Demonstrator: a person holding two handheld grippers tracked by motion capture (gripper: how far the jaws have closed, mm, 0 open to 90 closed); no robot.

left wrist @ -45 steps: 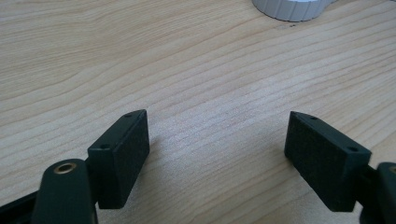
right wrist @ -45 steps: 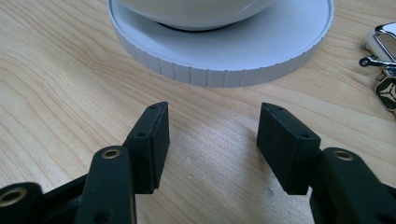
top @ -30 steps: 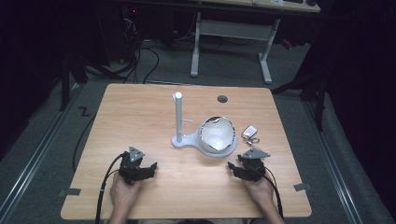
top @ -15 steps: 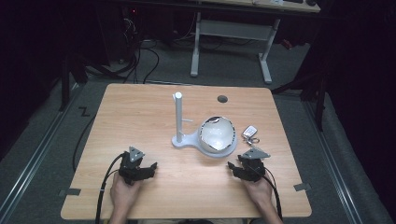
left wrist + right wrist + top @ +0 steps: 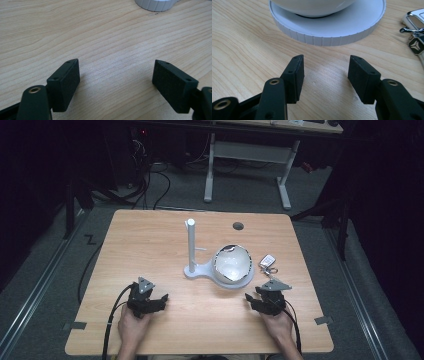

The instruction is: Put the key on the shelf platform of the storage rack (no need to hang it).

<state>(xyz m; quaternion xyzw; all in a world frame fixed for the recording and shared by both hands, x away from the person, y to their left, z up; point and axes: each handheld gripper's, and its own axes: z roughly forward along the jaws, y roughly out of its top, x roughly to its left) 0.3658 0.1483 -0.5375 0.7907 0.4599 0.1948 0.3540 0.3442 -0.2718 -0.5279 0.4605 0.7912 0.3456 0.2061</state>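
Observation:
A white stand with an upright post stands mid-table. Its round ribbed base carries a shiny white bowl, whose underside fills the top of the right gripper view. A bunch of keys with a fob lies just right of the bowl, and these keys sit at the right edge of the right gripper view. My left gripper rests on the table at front left, open over bare wood. My right gripper rests at front right, open, a short way from the base.
The wooden table has a dark cable hole near its far edge. A white rounded foot of the stand shows at the top of the left gripper view. Behind the table stand a white desk frame and floor cables.

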